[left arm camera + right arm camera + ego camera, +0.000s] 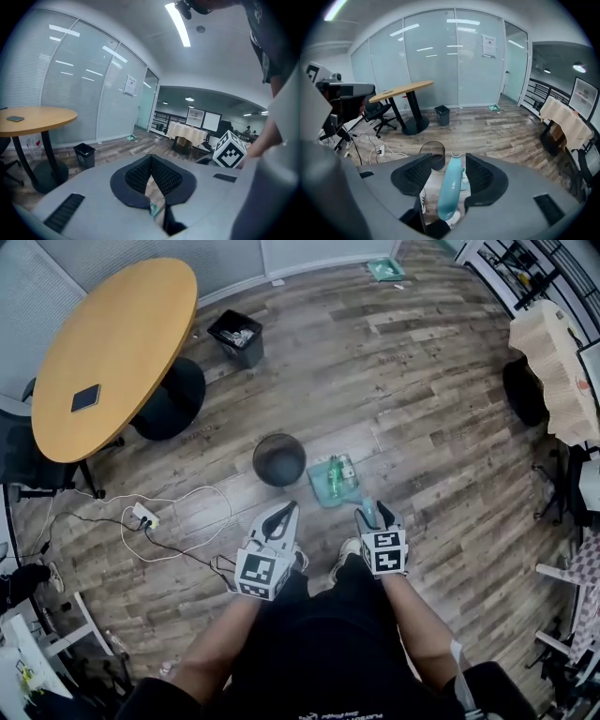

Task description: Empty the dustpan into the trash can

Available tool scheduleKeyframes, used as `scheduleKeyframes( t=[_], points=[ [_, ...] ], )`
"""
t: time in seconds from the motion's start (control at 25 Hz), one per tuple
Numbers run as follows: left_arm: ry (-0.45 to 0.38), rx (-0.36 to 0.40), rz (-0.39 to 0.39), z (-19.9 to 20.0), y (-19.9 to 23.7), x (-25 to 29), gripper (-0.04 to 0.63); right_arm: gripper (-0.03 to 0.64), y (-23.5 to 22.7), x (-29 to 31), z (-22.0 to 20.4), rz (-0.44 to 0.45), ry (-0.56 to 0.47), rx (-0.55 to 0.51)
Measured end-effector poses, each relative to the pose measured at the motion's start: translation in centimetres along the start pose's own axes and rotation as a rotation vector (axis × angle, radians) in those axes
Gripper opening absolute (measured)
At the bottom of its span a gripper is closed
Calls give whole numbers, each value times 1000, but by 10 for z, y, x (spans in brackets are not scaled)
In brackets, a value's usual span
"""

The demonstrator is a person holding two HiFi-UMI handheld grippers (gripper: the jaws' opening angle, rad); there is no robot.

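Observation:
A teal dustpan lies on the wood floor with a couple of green bottles in it. Its long teal handle stands up between the jaws of my right gripper, which is open; a gap shows beside the handle. In the head view the right gripper sits right over that handle. A round dark trash can stands just left of the pan and appears ahead in the right gripper view. My left gripper hovers near the can, shut and empty, its tips meeting.
A round wooden table with a phone stands far left, a square black bin beyond it. A power strip with white cables lies left of my feet. A cloth-covered table is at the right.

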State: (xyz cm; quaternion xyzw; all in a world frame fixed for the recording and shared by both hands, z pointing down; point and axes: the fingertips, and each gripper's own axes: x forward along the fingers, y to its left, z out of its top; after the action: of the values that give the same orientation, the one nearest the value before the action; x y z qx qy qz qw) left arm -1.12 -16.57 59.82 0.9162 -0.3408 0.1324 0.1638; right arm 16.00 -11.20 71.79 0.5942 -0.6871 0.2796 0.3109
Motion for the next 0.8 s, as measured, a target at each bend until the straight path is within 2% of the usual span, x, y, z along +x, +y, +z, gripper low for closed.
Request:
scheduleKeyframes(
  t=[0.2, 0.4, 0.8],
  points=[
    [38, -18, 31, -10, 8, 8, 22, 262, -8, 28, -29, 21, 131, 59],
    [67, -33, 63, -19, 2, 11, 21, 270, -12, 49, -40, 37, 196, 87],
    [93, -54, 86, -38, 7, 7, 22, 270, -11, 76, -65, 3, 311, 142]
  ],
)
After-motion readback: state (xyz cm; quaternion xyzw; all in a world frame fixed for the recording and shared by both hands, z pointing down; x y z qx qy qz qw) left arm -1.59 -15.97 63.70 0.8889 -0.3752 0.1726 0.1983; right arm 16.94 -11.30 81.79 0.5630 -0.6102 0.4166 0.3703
